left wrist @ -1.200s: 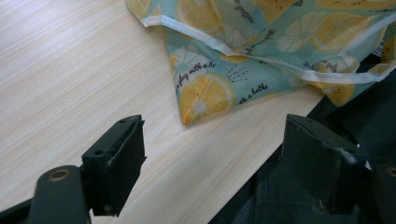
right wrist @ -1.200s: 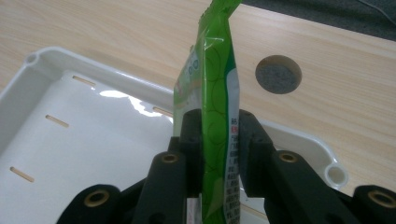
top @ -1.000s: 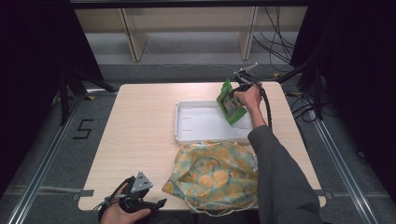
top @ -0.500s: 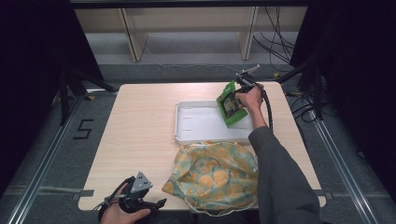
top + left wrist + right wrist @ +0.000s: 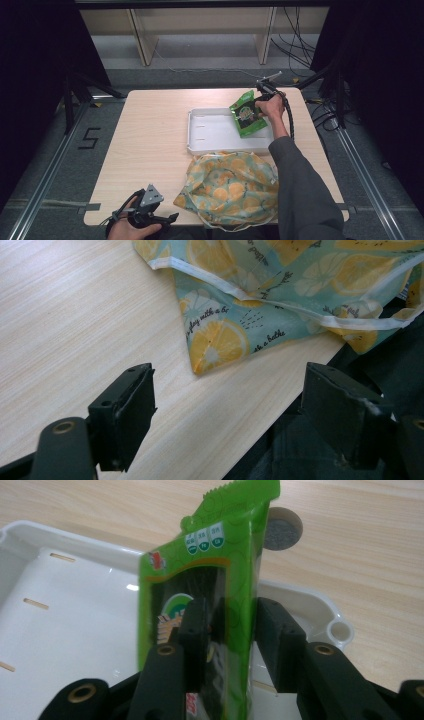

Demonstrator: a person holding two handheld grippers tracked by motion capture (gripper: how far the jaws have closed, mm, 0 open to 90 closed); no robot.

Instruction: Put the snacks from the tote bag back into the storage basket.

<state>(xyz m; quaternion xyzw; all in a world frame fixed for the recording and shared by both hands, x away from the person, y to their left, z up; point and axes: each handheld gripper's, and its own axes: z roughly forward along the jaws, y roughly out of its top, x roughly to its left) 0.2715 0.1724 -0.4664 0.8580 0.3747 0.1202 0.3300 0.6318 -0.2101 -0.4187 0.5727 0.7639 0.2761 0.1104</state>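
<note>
While hovering over the white tray (image 5: 215, 137) at two o'clock, right hand-held gripper (image 5: 227, 630) pinching green packet (image 5: 247, 113) upright for placement; left hand-held gripper (image 5: 225, 405) spread, idle beside lemon-print bag (image 5: 230, 187).

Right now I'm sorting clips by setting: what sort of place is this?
Probably a lab recording booth, not a home: black curtains flank a plain wooden table, loose cables trail on the floor, and a taped number 5 marks it.
</note>
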